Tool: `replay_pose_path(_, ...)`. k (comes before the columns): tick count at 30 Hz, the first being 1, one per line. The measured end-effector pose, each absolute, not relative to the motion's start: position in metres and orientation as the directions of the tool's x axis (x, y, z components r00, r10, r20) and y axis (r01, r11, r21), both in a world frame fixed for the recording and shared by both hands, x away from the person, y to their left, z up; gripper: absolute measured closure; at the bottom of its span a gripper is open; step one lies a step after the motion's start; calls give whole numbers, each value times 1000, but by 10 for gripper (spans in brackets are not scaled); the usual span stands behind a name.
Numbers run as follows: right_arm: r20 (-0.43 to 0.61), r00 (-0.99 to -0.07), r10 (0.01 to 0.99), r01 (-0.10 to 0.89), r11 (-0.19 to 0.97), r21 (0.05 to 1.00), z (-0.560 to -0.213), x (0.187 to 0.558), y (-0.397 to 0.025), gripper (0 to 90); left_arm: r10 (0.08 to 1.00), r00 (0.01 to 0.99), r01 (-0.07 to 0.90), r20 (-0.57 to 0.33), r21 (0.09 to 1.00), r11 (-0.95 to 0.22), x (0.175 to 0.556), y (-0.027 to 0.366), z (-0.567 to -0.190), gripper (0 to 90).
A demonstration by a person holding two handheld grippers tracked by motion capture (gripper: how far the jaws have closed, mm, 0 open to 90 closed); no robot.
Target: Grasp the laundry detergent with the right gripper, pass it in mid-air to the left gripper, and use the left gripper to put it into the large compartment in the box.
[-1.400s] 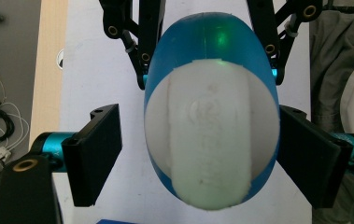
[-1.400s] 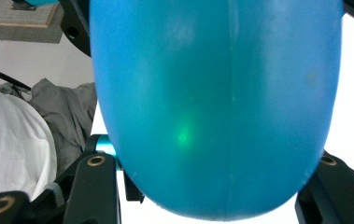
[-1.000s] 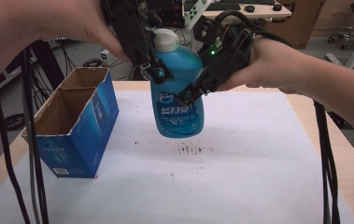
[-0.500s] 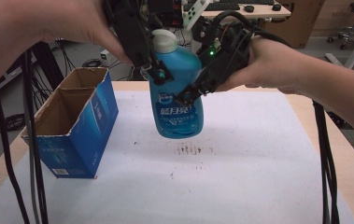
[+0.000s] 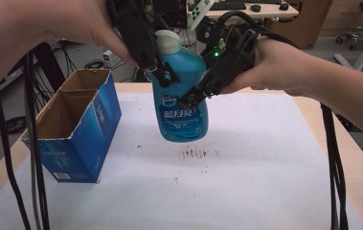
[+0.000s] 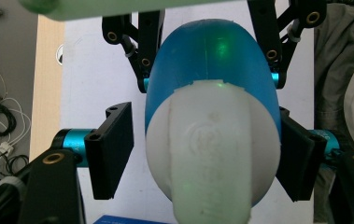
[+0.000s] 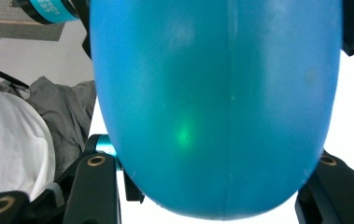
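Observation:
A blue detergent bottle (image 5: pixel 181 110) with a white cap (image 5: pixel 168 40) hangs upright above the white table sheet (image 5: pixel 246 182). My right gripper (image 5: pixel 196 96) comes in from the right and is shut on the bottle's body. In the right gripper view that gripper (image 7: pixel 216 186) has the bottle (image 7: pixel 216 102) pressed between its jaws. My left gripper (image 5: pixel 164 72) reaches down from the upper left to the bottle's shoulder. In the left gripper view its jaws straddle the cap (image 6: pixel 212 154). The left pad (image 6: pixel 111 149) stands apart from the bottle and the right pad (image 6: pixel 296 158) lies against it.
An open-topped blue cardboard box (image 5: pixel 73 124) stands at the table's left, its two compartments showing nothing inside. Black cables hang at the left (image 5: pixel 30 143) and right (image 5: pixel 332 158). Bare wooden table edge (image 5: pixel 356 143) shows beyond the sheet.

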State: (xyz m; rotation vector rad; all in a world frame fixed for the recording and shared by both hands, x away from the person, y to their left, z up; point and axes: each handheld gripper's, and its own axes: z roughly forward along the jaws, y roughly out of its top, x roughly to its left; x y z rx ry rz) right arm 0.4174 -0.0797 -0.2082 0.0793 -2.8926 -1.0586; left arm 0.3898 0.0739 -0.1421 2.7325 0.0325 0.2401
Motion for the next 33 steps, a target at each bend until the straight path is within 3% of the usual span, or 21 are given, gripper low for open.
replay_pose_path(11,28,-997,-66,-32,758,652,-208,418,-81,456,48,987,-16,152,395,-919,389,73,-142,377)
replay_pose_path(27,48,-996,-74,-24,758,652,-214,421,-81,438,60,990,5,126,395,-918,393,70,-146,386)
replay_pose_path(28,42,-996,-75,-31,761,647,-218,420,-81,302,60,991,10,117,391,-920,394,70,-148,386)
replay_pose_path(31,59,-996,-71,-16,761,648,-223,420,-83,216,66,992,19,110,388,-922,395,72,-149,386)
replay_pose_path(33,54,-997,-63,-13,765,644,-225,419,-85,215,69,992,23,108,385,-923,395,73,-149,385)
